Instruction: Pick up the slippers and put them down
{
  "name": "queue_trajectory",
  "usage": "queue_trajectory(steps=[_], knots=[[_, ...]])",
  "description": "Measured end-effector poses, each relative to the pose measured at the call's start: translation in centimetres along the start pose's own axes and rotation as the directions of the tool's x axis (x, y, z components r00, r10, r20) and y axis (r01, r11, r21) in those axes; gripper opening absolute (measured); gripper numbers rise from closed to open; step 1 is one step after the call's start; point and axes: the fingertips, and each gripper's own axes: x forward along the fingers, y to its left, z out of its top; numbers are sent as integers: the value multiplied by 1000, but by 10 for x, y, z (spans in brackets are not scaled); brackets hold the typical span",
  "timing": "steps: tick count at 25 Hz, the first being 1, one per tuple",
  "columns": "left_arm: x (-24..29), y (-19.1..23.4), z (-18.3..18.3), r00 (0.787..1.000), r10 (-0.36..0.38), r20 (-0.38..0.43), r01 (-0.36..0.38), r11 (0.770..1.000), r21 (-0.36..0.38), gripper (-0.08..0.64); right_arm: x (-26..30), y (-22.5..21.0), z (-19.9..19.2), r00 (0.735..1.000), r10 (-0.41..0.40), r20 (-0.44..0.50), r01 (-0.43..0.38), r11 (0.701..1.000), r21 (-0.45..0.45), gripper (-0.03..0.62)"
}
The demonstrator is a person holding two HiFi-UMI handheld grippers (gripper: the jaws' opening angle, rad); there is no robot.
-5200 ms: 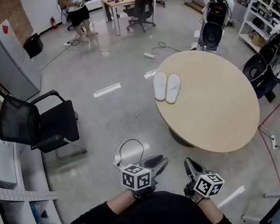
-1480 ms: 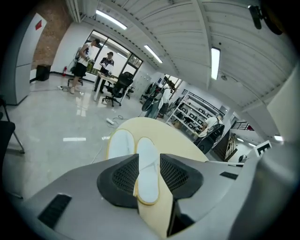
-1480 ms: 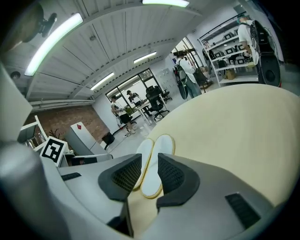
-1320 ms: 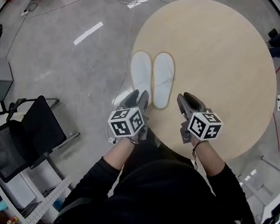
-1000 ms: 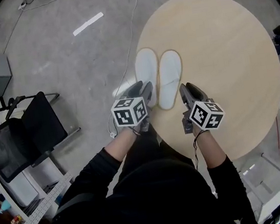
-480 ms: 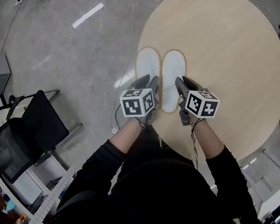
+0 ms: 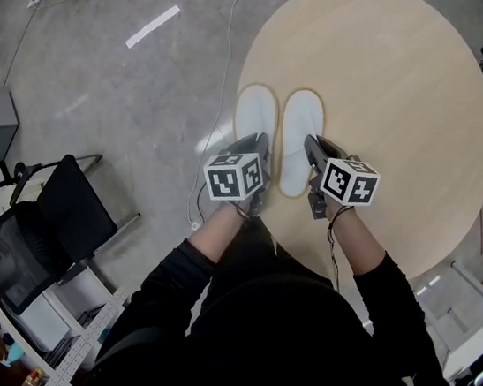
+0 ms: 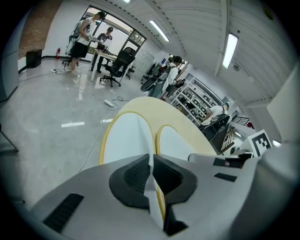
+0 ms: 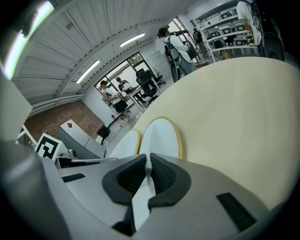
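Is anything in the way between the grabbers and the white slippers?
Nothing visible. Both sets of jaws have just closed: the left gripper pinches the left slipper by its near edge, the right gripper the right slipper.

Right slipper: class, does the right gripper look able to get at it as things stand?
Yes, it seems so: the right gripper has just been closing its jaws on the near edge of the right slipper, which lies uncovered on the table, nothing in the way.
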Motion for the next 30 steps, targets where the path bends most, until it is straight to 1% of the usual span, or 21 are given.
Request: queue_trajectory(steps=[4,7,12,16,20,23,27,30], knots=[[-8,-7,3,1000,-8,24,9,1000,-18,34,-12,1,5,1000,4,24,-5,1000,18,31],[-15,-18,4,999,-24,37,24,1000,-8,34,-25,0,10,999,9,53,-11,999,43,31],[-34,-46,1,995,-87,44,86,996,9,34,-63,1,14,995,2,103,-11,997,80,31],[-52,-83,-7,989,-144,39,143,989,33,34,-107,-6,14,988,-9,152,-9,993,118,31],[-62,-126,-24,975,-219,29,217,974,56,34,-154,-13,12,977,-18,212,-14,989,149,31],[-68,-157,-37,963,-270,25,268,961,62,34,-188,-19,11,966,-25,258,-16,988,156,31],[-84,-199,-46,941,-338,17,334,936,112,34,-237,-22,11,942,-49,332,4,991,135,31],[-101,-231,-50,923,-384,10,378,914,145,34,-278,-25,9,923,-73,377,19,989,146,31]])
